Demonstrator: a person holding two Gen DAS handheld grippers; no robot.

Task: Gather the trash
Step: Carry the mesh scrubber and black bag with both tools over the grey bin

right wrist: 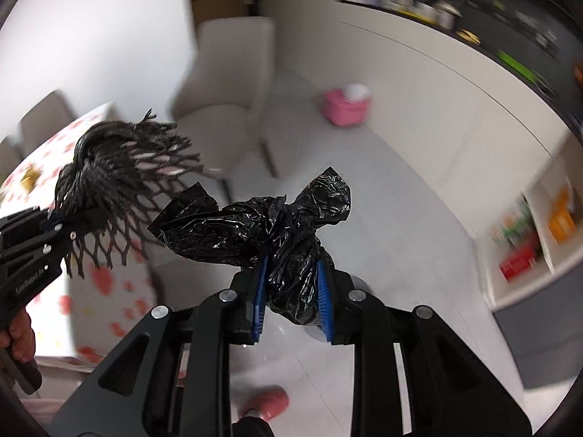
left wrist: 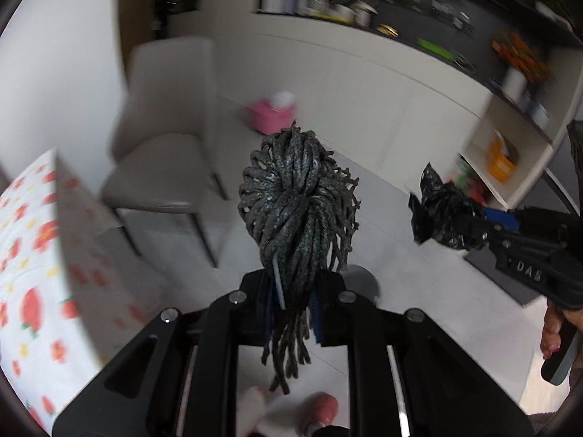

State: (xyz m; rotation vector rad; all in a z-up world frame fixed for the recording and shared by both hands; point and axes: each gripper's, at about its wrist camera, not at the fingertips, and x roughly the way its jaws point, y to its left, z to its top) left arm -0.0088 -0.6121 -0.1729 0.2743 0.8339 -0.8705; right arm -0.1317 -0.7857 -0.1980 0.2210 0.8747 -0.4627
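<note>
Clamped between the blue pads of the left hand-held gripper (left wrist: 293, 304) is a bundle of dark grey cords (left wrist: 297, 196); most of the bundle bulges out ahead of the fingertips, and loose ends hang back between the black fingers. To its right, the right hand-held gripper (right wrist: 291, 296) is clenched on a crumpled black plastic bag (right wrist: 269, 229), whose twisted corners flare out ahead and to the left of its tips. Both are held in the air over a pale tiled floor (left wrist: 382, 255), near each other but apart. A hand (left wrist: 555, 331) wraps the right tool's handle at the edge of the left wrist view, and another hand (right wrist: 18, 335) holds the left tool's handle at the edge of the right wrist view.

Below the left hand-held gripper, pink footwear (left wrist: 322, 406) shows on the floor. Left of it stands a surface under a white cloth with red flowers (left wrist: 32, 255). Ahead and to the left is a grey chair (left wrist: 164, 138). Farther ahead, a pink bin (left wrist: 271, 114) with a white lining sits on the floor by a white cabinet front (left wrist: 364, 102). Blurred containers crowd a dark countertop (left wrist: 419, 18) above it, and open shelves (left wrist: 506, 156) stand to the right.
</note>
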